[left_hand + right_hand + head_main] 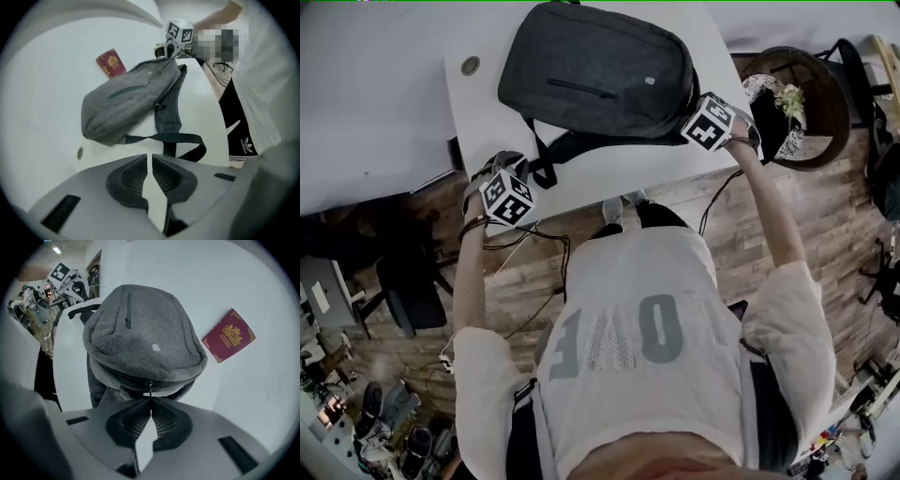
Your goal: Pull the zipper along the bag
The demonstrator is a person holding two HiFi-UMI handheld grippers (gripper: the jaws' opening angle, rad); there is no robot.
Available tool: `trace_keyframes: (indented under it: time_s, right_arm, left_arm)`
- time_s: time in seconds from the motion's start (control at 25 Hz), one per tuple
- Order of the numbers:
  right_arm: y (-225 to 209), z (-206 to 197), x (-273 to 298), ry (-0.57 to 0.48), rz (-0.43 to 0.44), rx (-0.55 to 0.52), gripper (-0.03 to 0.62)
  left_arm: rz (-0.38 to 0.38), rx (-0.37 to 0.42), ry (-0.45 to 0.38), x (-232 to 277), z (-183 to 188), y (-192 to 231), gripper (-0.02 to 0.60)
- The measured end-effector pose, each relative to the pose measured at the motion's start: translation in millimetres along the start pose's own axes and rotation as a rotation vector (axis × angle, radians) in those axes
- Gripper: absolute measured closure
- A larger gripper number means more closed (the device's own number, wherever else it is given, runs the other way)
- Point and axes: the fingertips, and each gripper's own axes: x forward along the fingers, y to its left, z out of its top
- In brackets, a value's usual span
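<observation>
Grey bag (595,70) flat on the white worktop (487,112), and the right tongs (150,401) are pinching its zipper pull (149,389)
Left tongs (151,157) pressed together on nothing, near the black strap (178,138); red booklet (228,335) beside the bag, gold crest, lettering unreadable; trefoil logo (243,145) on the person's shorts

Adidas trefoil logo (244,143) on black shorts (233,110); shirt lettering (619,339) unclear

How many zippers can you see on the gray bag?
2. A short pocket zipper on the bag's top face, and the main zipper, its pull pinched in the right gripper. More may be hidden underneath.
</observation>
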Motion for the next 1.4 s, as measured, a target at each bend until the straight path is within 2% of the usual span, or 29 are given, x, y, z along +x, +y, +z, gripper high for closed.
trace_keyframes:
  time_s: [0.16, 0.28, 0.36, 0.44, 0.56, 0.68, 0.92, 1.04, 1.16, 1.28, 1.4]
  right_arm:
    - [-33.9, 3.4, 12.7, 0.034, -0.041, -0.008, 0.565]
    - [-35.6, 7.6, 14.4, 0.044, -0.042, -0.018, 0.565]
    - [-36.2, 8.7, 13.7, 0.039, -0.048, -0.017, 0.565]
    - [-34.8, 7.9, 11.5, 0.044, -0.056, -0.011, 0.565]
    - [-29.9, 6.2, 3.0, 0.076, -0.075, -0.037, 0.565]
    - [-29.4, 6.1, -3.4, 0.087, -0.070, -0.048, 0.565]
    - [-21.9, 3.9, -4.4, 0.148, 0.106, -0.168, 0.565]
    - [-15.9, 6.1, -9.7, 0.175, 0.183, -0.178, 0.565]
    - [18.9, 12.5, -10.7, 0.145, 0.339, -0.139, 0.565]
    - [37.9, 18.5, -11.8, 0.126, 0.381, -0.099, 0.565]
    - [59.2, 27.5, -14.7, 0.082, 0.427, -0.014, 0.563]
  left_arm:
    - [0.056, 0.019, -0.173, -17.7, 67.0, 29.9, 0.545]
    - [0.064, 0.100, -0.237, -12.0, 113.2, 44.9, 0.496]
    - [0.037, 0.163, -0.211, 9.6, 133.6, 49.4, 0.467]
    - [-0.032, 0.184, -0.138, 41.8, 135.2, 47.7, 0.430]
    - [-0.154, 0.102, -0.104, 69.2, 126.8, 47.3, 0.420]
    - [-0.205, 0.062, -0.127, 68.2, 128.2, 48.0, 0.420]
    - [-0.248, 0.026, -0.156, 72.2, 126.6, 49.4, 0.419]
    - [-0.248, 0.027, -0.172, 73.7, 127.4, 47.0, 0.419]
    - [-0.244, 0.031, -0.193, 75.7, 127.1, 47.6, 0.418]
    - [-0.246, 0.030, -0.200, 76.9, 126.4, 49.4, 0.418]
    - [-0.242, 0.032, -0.206, 77.1, 126.8, 48.2, 0.419]
